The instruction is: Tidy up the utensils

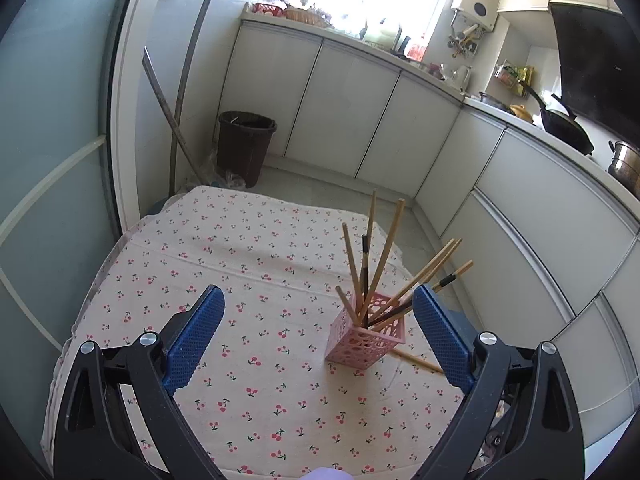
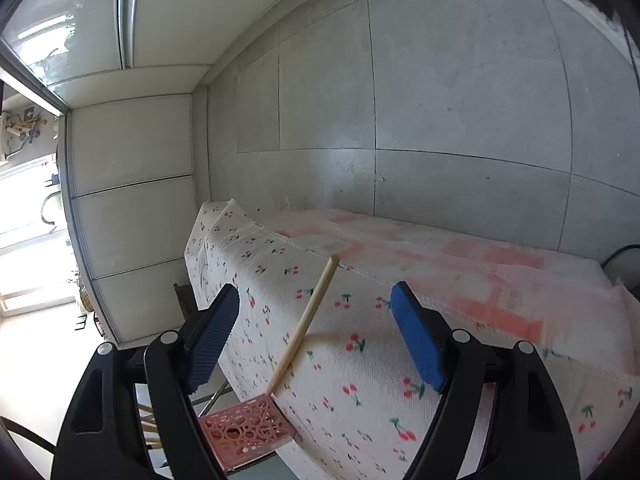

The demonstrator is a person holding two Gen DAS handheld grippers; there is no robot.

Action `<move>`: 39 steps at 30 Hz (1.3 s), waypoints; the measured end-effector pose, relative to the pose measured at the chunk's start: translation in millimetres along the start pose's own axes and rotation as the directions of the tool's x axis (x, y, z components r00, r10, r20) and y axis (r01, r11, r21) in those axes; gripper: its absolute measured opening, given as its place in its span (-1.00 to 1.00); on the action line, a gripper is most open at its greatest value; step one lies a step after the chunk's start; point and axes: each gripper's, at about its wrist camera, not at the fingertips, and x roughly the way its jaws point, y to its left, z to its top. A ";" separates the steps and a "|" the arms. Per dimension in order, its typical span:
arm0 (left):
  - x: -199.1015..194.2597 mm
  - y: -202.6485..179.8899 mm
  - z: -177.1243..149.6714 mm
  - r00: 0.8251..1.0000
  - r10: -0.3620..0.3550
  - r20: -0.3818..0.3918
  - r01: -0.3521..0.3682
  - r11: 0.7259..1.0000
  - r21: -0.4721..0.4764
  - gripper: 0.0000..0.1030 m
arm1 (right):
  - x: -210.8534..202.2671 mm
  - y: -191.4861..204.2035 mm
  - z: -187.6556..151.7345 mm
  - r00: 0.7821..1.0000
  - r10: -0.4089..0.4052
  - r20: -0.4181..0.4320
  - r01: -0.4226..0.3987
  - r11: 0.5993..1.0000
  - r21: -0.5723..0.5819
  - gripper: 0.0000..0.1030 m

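A pink perforated holder (image 1: 366,338) stands on the cherry-print tablecloth (image 1: 240,264) and holds several wooden chopsticks (image 1: 386,256), some with dark bands. One loose chopstick (image 1: 418,361) lies on the cloth right of the holder. My left gripper (image 1: 318,302) is open above the cloth, its right finger beside the holder. In the right wrist view the holder (image 2: 244,428) sits at the lower left and a single chopstick (image 2: 306,322) rises from beside it between the open fingers of my right gripper (image 2: 316,298); nothing is gripped.
White kitchen cabinets (image 1: 360,108) run along the back and right, with a wok (image 1: 564,124) and pot on the counter. A brown bin (image 1: 246,140) and a mop pole stand beyond the table. A grey tiled wall (image 2: 440,100) lies behind the table.
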 end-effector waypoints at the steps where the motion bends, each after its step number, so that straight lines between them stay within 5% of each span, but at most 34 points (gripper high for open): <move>1: 4.0 1.0 -1.3 1.000 0.005 -0.012 -0.005 1.000 -0.001 0.77 | 6.1 1.6 3.4 1.000 0.004 0.001 -0.004 1.000 0.000 0.21; 2: 8.1 2.2 -2.6 1.000 0.007 -0.026 -0.007 1.000 -0.005 0.77 | 10.3 6.2 4.5 1.000 0.009 0.000 -0.009 1.000 -0.018 -0.04; 3: 12.0 3.5 -3.6 0.999 0.007 -0.039 -0.007 1.000 -0.012 0.77 | 12.8 11.8 5.5 1.000 0.013 -0.009 -0.013 0.999 -0.042 -0.49; 6: 21.3 8.3 -4.4 0.998 0.010 -0.068 -0.013 0.999 -0.039 0.73 | 4.1 33.3 -4.0 1.000 0.028 0.015 -0.025 0.987 -0.161 -0.81; 9: 19.8 12.7 -2.2 0.997 -0.002 -0.071 -0.002 0.998 -0.063 0.70 | -10.7 61.6 -24.4 0.998 0.047 0.043 -0.032 0.953 -0.301 -0.83; 15: 3.1 15.8 6.5 1.000 -0.001 -0.018 0.000 0.998 -0.063 0.69 | -52.0 120.6 -86.4 0.995 0.056 0.080 0.001 0.814 -0.581 -0.86; 23: -2.1 24.5 12.5 1.000 0.016 -0.003 -0.016 0.998 -0.068 0.69 | -112.5 185.3 -167.7 0.992 0.059 0.115 0.063 0.557 -0.828 -0.90; 29: -6.7 26.3 14.4 1.000 0.009 0.010 -0.008 0.997 -0.072 0.69 | -149.2 219.6 -212.8 0.989 0.078 0.123 0.081 0.403 -0.912 -0.91; 31: -7.5 27.6 14.8 1.000 0.008 0.011 -0.008 0.997 -0.075 0.69 | -156.5 224.7 -217.8 0.990 0.073 0.120 0.081 0.399 -0.913 -0.90; 34: -7.4 29.9 15.3 1.000 0.003 0.001 -0.003 0.997 -0.078 0.69 | -154.5 213.1 -197.7 0.991 0.048 0.128 0.085 0.510 -0.856 -0.77; 35: -6.1 30.4 15.3 1.000 0.002 -0.010 -0.003 0.997 -0.073 0.70 | -144.4 204.8 -186.0 0.994 0.021 0.104 0.076 0.537 -0.840 -0.50; 36: -4.0 30.5 15.0 1.000 0.004 -0.022 -0.005 0.998 -0.067 0.70 | -126.5 195.1 -173.8 0.998 -0.039 0.051 0.063 0.549 -0.834 -0.06; 39: 2.7 31.8 13.2 0.999 0.005 -0.051 -0.009 0.997 -0.071 0.70 | -73.9 158.3 -156.8 0.968 -0.244 -0.065 0.080 0.540 -0.838 0.00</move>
